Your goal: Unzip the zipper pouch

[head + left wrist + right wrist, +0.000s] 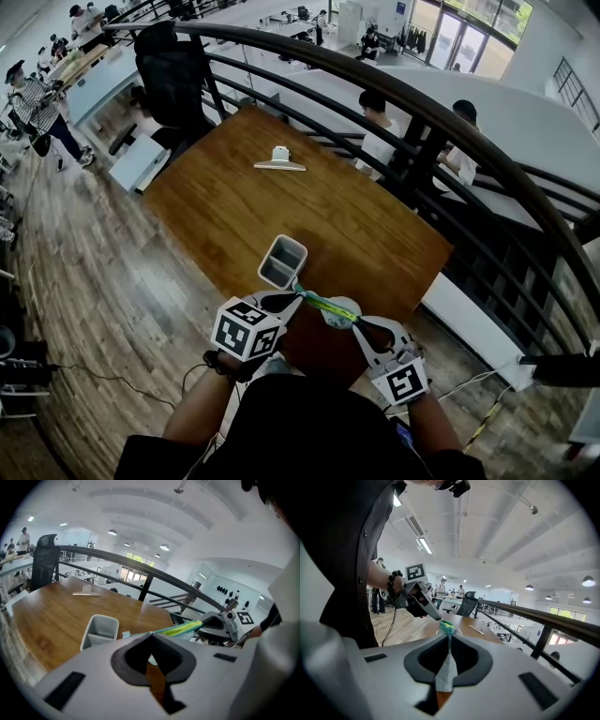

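The zipper pouch (325,305), pale with a green and yellow zipper edge, hangs stretched between both grippers above the near edge of the wooden table (234,202). My left gripper (298,292) is shut on a small piece at the pouch's zipper end, apparently the pull. In the left gripper view its jaws (151,635) meet there and the pouch (183,628) runs right toward the right gripper (220,625). My right gripper (356,322) is shut on the pouch's other end. In the right gripper view pale fabric (448,665) sits pinched between the jaws, with the left gripper (421,603) beyond.
A grey two-compartment container (282,262) stands on the table just beyond the grippers. A white stand-like object (279,160) sits at the table's far side. A black railing (422,122) curves behind the table. A black office chair (173,75) stands at the far left.
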Demonstrator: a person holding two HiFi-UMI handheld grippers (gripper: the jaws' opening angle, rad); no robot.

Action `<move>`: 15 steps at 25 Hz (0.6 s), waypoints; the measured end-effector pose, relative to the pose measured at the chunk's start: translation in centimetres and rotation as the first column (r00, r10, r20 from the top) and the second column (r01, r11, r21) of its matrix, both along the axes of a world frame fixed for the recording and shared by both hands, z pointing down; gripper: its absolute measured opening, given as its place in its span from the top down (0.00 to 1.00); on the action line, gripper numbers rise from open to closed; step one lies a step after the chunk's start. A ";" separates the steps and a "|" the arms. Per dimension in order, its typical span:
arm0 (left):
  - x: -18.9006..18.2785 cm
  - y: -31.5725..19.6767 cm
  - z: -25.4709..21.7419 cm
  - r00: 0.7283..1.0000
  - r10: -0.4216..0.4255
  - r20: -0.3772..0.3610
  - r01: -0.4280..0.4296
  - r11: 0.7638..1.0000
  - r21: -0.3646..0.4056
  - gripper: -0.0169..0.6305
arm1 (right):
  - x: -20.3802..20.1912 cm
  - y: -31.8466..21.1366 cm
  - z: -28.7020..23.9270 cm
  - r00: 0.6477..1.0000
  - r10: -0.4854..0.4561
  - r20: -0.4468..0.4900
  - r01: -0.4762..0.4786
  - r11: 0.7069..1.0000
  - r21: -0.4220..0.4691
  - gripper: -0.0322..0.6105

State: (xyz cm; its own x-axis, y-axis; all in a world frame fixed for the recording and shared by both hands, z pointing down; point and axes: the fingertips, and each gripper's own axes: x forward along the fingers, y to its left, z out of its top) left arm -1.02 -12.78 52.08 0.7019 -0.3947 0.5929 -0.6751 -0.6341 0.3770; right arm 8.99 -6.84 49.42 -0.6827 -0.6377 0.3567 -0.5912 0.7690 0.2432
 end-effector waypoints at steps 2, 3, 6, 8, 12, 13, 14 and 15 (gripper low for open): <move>-0.2 -0.2 0.1 1.000 -0.009 -0.012 0.009 1.000 -0.006 0.95 | 0.0 -0.1 0.0 1.000 0.001 0.003 -0.001 1.000 0.003 0.93; -0.3 -0.2 0.0 1.000 -0.013 -0.022 0.013 1.000 -0.012 0.95 | 0.0 -0.1 0.0 1.000 0.001 0.005 -0.001 1.000 0.005 0.93; -0.5 -0.1 -0.3 0.996 -0.023 -0.081 0.020 0.999 -0.044 0.95 | 0.1 0.1 -0.1 1.000 -0.003 -0.004 0.003 1.000 0.005 0.93; -0.6 -0.1 -0.3 0.992 -0.037 -0.118 0.029 0.997 -0.065 0.95 | 0.1 0.2 0.0 1.000 -0.004 -0.007 0.004 1.000 0.005 0.93; -1.8 -0.6 0.0 0.993 -0.065 -0.103 0.058 0.996 -0.066 0.95 | 0.3 0.0 -0.1 1.000 0.003 -0.002 -0.003 1.000 0.010 0.93; -2.0 -0.6 0.0 0.992 -0.066 -0.106 0.059 0.996 -0.068 0.95 | 0.3 0.0 -0.2 1.000 0.005 -0.001 -0.005 1.000 0.010 0.93; -2.0 -0.5 -0.1 0.991 -0.065 -0.114 0.058 0.996 -0.071 0.95 | 0.4 0.0 -0.2 1.000 0.006 -0.003 -0.006 1.000 0.009 0.93; -2.1 -0.5 -0.2 0.990 -0.066 -0.122 0.057 0.996 -0.074 0.95 | 0.4 0.0 -0.2 1.000 0.005 -0.005 -0.005 1.000 0.008 0.93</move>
